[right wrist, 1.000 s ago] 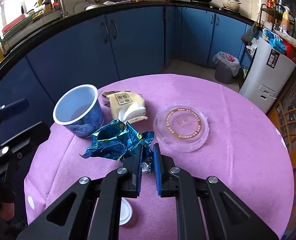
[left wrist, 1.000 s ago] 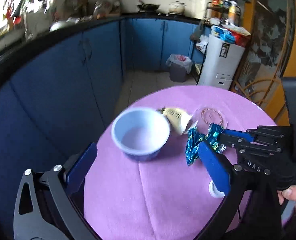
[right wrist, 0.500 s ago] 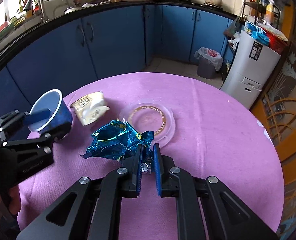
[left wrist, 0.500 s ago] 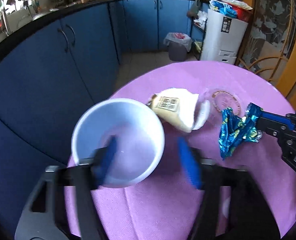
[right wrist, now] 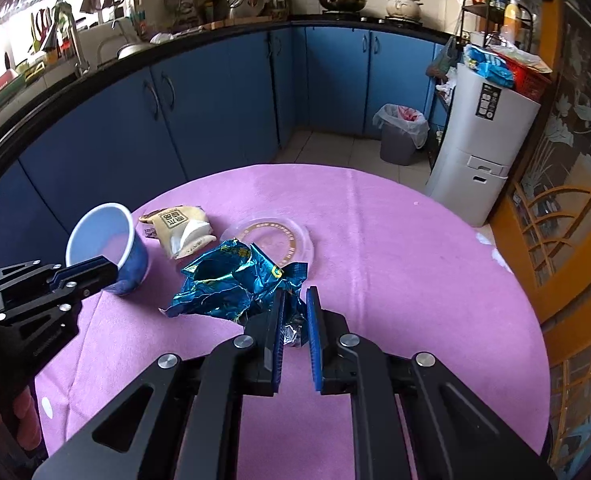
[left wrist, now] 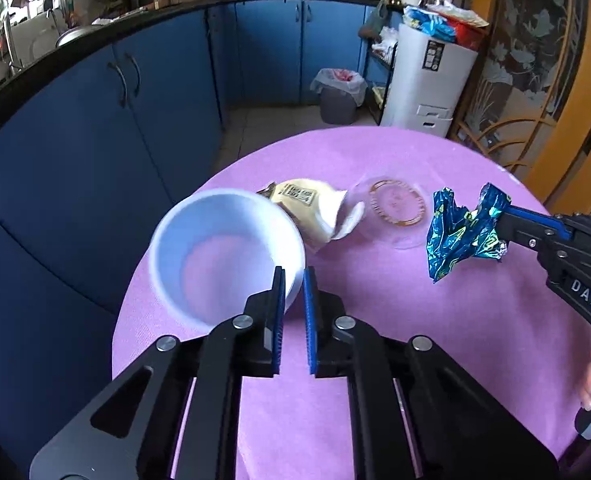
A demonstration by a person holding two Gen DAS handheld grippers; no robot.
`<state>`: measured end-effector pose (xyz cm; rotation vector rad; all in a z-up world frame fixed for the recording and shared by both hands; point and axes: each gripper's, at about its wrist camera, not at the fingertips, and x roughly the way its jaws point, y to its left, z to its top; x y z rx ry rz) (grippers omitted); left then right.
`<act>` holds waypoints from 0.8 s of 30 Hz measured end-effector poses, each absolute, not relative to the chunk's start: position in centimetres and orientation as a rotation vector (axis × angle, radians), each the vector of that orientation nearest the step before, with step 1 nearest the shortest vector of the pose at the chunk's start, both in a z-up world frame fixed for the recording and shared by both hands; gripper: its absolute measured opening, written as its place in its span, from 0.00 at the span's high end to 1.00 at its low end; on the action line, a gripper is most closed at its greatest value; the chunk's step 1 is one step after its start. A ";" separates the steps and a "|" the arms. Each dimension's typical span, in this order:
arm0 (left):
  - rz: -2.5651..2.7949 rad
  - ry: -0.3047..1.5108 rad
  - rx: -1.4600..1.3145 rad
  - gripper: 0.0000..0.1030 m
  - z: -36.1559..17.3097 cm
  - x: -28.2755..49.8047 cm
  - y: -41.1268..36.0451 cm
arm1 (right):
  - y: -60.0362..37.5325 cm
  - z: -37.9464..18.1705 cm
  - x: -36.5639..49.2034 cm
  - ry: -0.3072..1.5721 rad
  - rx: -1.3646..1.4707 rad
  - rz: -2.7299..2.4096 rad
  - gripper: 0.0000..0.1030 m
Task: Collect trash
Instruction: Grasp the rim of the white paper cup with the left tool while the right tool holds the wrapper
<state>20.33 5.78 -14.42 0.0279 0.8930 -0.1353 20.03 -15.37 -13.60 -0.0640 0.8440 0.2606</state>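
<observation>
My left gripper point(left wrist: 293, 280) has just clamped the cup point(left wrist: 227, 252) rim. My right gripper point(right wrist: 295, 300) holds the blue wrapper point(right wrist: 231, 284) beside the cup, ready to drop in

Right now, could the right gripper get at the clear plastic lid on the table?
Probably not yet. The right gripper is shut on the blue foil wrapper, which hangs between it and the clear plastic lid. Nothing lies on the lid itself.
</observation>
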 end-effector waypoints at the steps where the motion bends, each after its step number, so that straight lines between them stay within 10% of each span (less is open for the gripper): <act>1: -0.144 0.890 0.021 0.93 -14.1 20.1 5.7 | -15.7 -13.5 19.9 0.842 -0.060 0.258 0.89; 15: -0.088 0.857 0.182 0.89 -13.6 20.0 4.2 | -19.0 -12.9 18.8 0.833 0.008 0.240 0.89; 16: -0.083 0.864 0.185 0.78 -14.0 20.8 4.3 | -19.0 -13.1 18.9 0.838 0.005 0.237 0.89; 19: -0.095 0.881 0.152 0.03 -15.0 22.3 5.1 | -18.9 -13.5 19.4 0.849 0.009 0.231 0.89; 24: -0.100 0.871 0.166 0.03 -16.1 23.7 5.0 | -18.4 -14.2 20.8 0.873 0.012 0.227 0.89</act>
